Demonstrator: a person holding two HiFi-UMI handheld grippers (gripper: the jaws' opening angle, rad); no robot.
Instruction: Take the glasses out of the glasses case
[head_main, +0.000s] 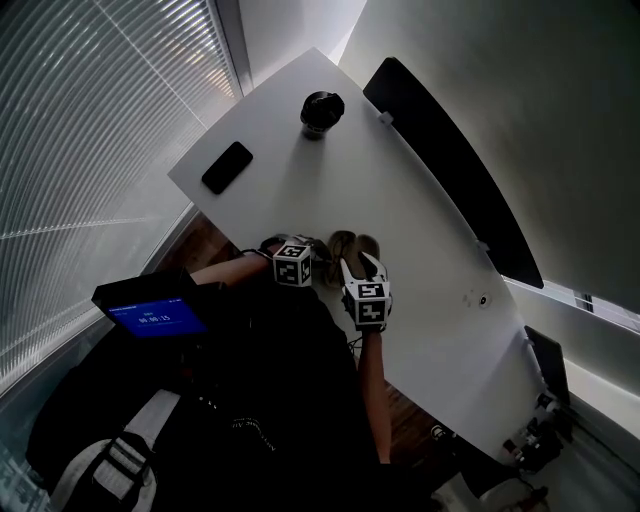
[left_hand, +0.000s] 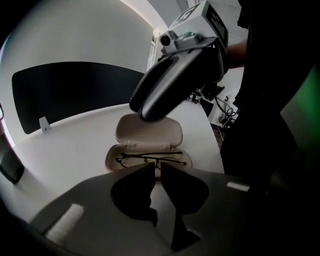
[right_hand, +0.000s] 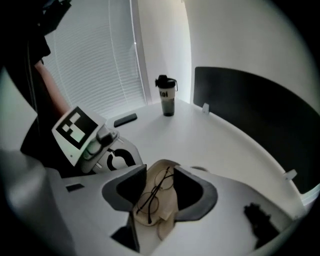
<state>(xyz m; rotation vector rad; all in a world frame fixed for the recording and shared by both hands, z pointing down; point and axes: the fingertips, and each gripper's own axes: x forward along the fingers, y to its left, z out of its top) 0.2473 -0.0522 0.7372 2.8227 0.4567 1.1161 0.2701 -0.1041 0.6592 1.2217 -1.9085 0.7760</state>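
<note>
At 12 o'clock from left gripper (left_hand: 157, 166), jaws closed, empty: glasses (left_hand: 150, 159) lying in open glasses case (left_hand: 150, 132). Right gripper (right_hand: 160, 172) hovering above, jaws apart. Best pinching bridge gently, avoiding lenses.

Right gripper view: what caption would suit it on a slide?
Right gripper, jaws apart, above wire glasses lying in their open beige case.

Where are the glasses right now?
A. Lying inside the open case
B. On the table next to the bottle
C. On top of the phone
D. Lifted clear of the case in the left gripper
A: the glasses lie in the lower half of the case, whose lid is open.
</note>
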